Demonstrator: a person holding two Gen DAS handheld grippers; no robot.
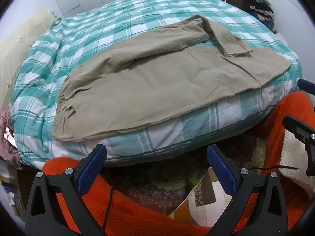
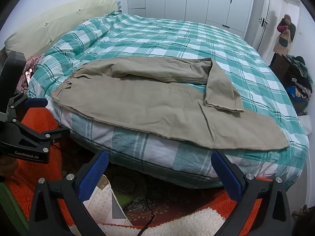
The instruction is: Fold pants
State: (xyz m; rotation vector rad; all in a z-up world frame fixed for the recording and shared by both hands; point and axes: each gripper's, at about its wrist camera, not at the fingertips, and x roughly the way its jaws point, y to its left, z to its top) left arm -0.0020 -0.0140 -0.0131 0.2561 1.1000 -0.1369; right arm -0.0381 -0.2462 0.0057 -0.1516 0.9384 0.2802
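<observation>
While both grippers sit off the near edge of the bed [image 1: 82, 39], the tan pants [image 1: 157, 84] lie flat on the teal-and-white plaid duvet [image 2: 161, 37], along the near edge. Elastic gathered waistband [image 1: 63, 102] at left, legs running right. Near leg is laid out full length, its hem reaching the right corner of the mattress. Far leg is doubled back, its frayed cuff [image 2: 224, 106] lying on top of the near leg. Fabric looks like a woven cotton, matte, lightly creased, with raw stitched edges.

Left gripper [image 1: 157, 169]: jaws spread wide, nothing between the blue textured pads [image 1: 92, 169], clear of the pants and below the mattress side. Right gripper [image 2: 159, 177]: same, wide open, empty, pads [image 2: 226, 177] just short of the mattress edge. From the right wrist view the left gripper body shows at far left, black frame with "GenRobot.AI" lettering.

No real containers in view. Dark clothes pile [image 2: 299, 78] sits heaped on a dark stand at the far right; what the stand is, can't tell. Phone [image 1: 8, 135] with lit screen lies at the left edge of the bed beside pink fabric. Orange fleece garment [image 1: 137, 216] fills the foreground under both grippers, fluffy texture. Patterned rug [image 2: 137, 188] on the floor. Cream padded headboard [image 2: 59, 25] at left, white wardrobe doors [image 2: 196, 0] behind.
</observation>
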